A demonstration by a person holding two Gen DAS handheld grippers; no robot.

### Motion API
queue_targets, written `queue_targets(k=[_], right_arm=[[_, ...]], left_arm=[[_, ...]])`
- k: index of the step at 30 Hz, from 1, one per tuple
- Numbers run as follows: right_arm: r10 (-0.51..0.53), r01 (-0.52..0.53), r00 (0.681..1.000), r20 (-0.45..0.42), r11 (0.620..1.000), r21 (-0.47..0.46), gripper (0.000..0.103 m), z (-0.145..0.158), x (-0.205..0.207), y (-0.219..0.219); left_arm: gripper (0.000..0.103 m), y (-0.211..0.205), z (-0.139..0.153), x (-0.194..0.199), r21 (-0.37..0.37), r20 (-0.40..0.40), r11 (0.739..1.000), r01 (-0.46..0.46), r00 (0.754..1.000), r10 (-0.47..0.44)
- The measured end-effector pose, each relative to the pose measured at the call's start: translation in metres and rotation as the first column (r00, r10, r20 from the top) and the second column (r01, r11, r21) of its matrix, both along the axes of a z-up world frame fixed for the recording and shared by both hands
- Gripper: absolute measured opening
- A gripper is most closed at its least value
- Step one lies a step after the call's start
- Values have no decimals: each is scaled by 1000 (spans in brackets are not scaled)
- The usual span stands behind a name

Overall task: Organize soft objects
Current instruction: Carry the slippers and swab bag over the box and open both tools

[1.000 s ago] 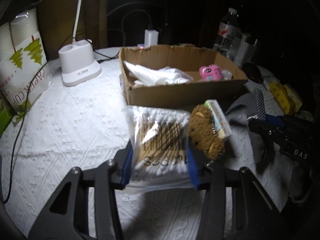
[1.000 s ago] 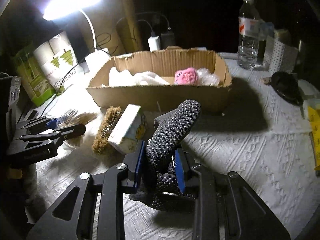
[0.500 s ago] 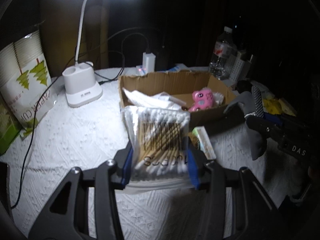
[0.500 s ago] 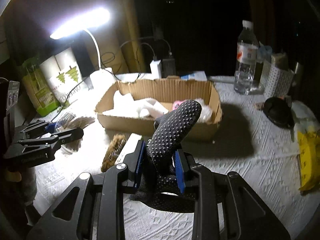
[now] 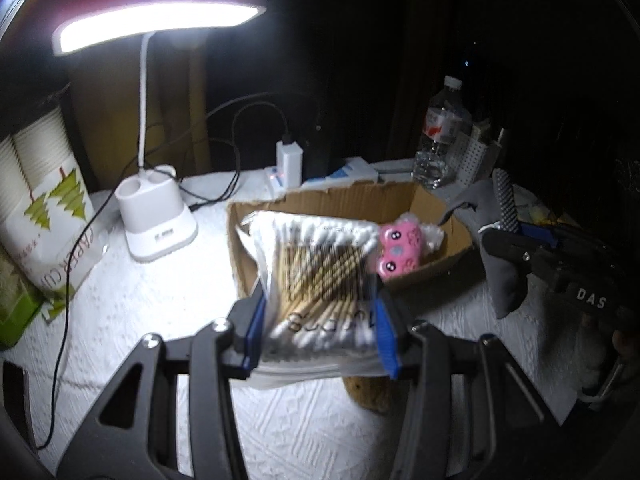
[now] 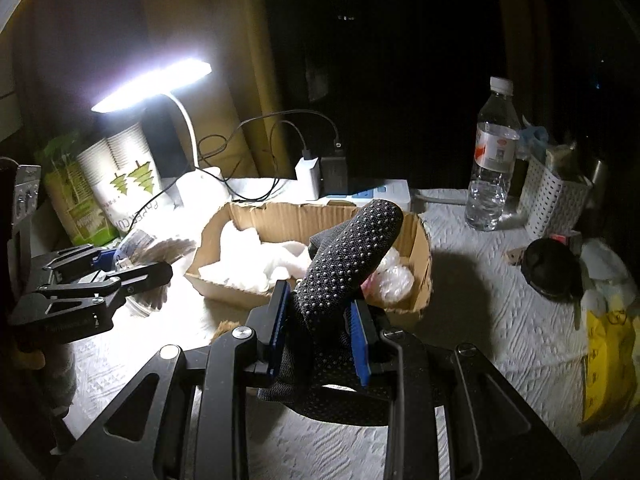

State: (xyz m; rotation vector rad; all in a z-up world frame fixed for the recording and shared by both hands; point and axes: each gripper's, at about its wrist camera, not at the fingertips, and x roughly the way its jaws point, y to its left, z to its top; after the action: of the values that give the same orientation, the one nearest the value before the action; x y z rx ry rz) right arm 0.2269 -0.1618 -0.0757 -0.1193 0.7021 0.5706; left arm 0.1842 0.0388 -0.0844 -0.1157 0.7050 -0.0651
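Note:
My left gripper [image 5: 318,330] is shut on a clear bag of cotton swabs [image 5: 316,272] and holds it in the air in front of the cardboard box [image 5: 436,268]. A pink plush toy [image 5: 398,250] lies in the box. My right gripper [image 6: 320,330] is shut on a grey dotted glove [image 6: 348,256], raised above the near side of the box [image 6: 422,248]. White cloth [image 6: 256,258] and a clear wrapped bundle [image 6: 390,280] lie inside. A brown plush toy [image 5: 368,394] lies on the table under the swab bag. The left gripper also shows in the right wrist view [image 6: 132,276], the right one in the left wrist view [image 5: 504,232].
A lit white desk lamp [image 5: 156,216] stands left of the box, with a sleeve of paper cups [image 5: 48,200] beside it. A power strip with chargers [image 6: 320,176] is behind the box. A water bottle [image 6: 490,160], a white basket [image 6: 554,200], a black object [image 6: 552,270] and a yellow bag [image 6: 608,364] are at the right.
Both grippers have risen with their loads and now stand higher over the table. The box looks lower and farther. The brown plush toy and small carton stayed on the table.

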Motion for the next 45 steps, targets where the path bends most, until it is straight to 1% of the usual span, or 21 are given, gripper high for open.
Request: queue_targets(k=[7, 9, 12, 19, 27, 32, 45], right_arm=[[2, -2, 1000, 9, 1000, 13, 30, 6, 20, 8], [10, -10, 1000, 13, 999, 31, 30, 7, 24, 10], [18, -18, 1000, 12, 999, 45, 30, 7, 31, 14], [46, -46, 999, 1, 998, 39, 30, 1, 51, 29], [69, -68, 997, -31, 997, 40, 30, -15, 71, 43], [83, -81, 995, -56, 996, 36, 30, -27, 81, 53], [99, -99, 987, -126, 995, 6, 30, -58, 94, 69]], left_arm=[[47, 4, 6, 21, 11, 15, 1000, 3, 1000, -3], [47, 6, 7, 26, 6, 21, 1000, 2, 1000, -2], [47, 7, 5, 35, -2, 22, 1000, -5, 1000, 5], [47, 9, -3, 53, -21, 14, 1000, -3, 1000, 3], [47, 15, -23, 75, -35, -26, 999, -20, 999, 19], [47, 13, -39, 88, -25, -64, 999, -30, 998, 29], [48, 11, -69, 103, -20, -129, 999, -27, 991, 25]])
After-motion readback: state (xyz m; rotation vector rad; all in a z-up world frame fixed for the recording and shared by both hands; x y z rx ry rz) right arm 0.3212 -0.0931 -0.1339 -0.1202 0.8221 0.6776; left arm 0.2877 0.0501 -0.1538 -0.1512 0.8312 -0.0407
